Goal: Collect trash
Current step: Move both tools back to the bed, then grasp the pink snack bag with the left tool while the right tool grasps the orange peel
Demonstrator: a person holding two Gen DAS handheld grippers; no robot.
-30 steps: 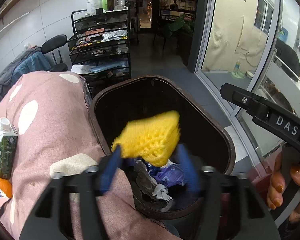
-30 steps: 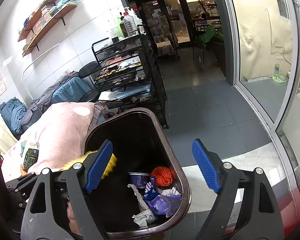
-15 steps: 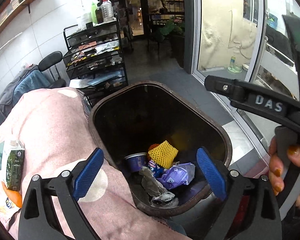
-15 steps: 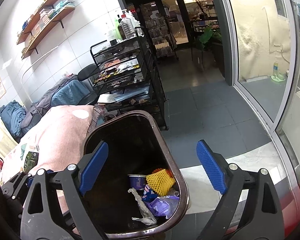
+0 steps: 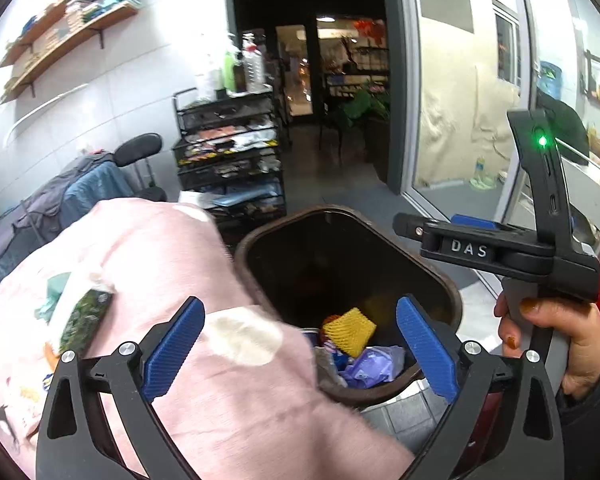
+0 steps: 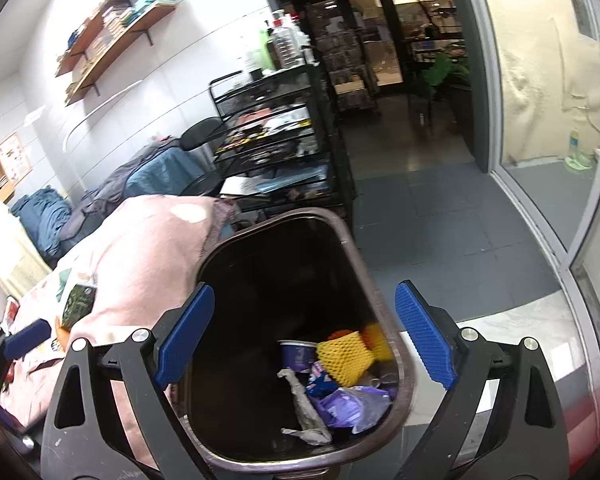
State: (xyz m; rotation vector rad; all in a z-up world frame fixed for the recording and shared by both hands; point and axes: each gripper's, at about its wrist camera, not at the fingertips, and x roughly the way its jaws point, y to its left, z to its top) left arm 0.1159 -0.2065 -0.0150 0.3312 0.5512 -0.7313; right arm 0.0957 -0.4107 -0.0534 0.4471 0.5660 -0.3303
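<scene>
A dark brown trash bin stands beside a pink spotted blanket. In the bin lie a yellow foam net, a purple wrapper, a purple cup and crumpled paper. My left gripper is open and empty above the blanket's edge and the bin's near rim. My right gripper is open and empty over the bin; it also shows in the left wrist view. A green carton lies on the blanket.
A black wire shelf cart with bottles on top stands behind the bin. A chair draped with blue clothes is at the left. A glass door is at the right, with grey floor tiles in front.
My left gripper opened and let go of the yellow foam net, which dropped into the bin. It then drew back and left over the blanket. My right gripper stayed open over the bin.
</scene>
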